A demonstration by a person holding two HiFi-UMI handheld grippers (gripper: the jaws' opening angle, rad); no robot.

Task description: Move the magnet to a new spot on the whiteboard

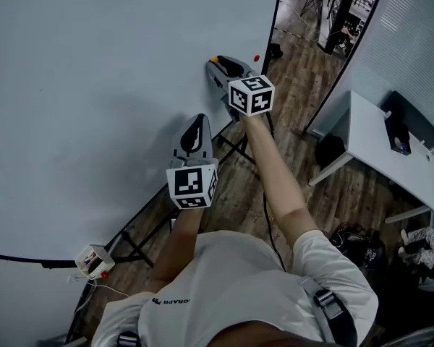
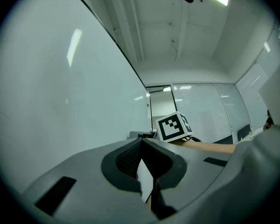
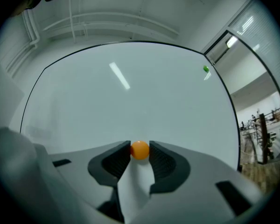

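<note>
A small round orange magnet (image 3: 139, 150) sits between the fingertips of my right gripper (image 3: 139, 149), which is shut on it right at the whiteboard (image 3: 130, 97). In the head view the right gripper (image 1: 218, 62) points at the whiteboard's (image 1: 94, 85) right part, and a bit of orange shows at its tip. My left gripper (image 1: 199, 121) hangs lower and nearer to me, beside the board. Its jaws are shut with nothing in them. The left gripper view shows the same: the left gripper (image 2: 141, 143) has its tips together and holds nothing.
A green magnet (image 3: 206, 69) sticks near the board's upper right edge, and a red dot (image 1: 257, 58) shows by the right edge. The board's black stand legs (image 1: 231, 147) stand on the wood floor. A white desk (image 1: 390, 150) is at the right, and a small box (image 1: 94, 260) sits low on the board's frame.
</note>
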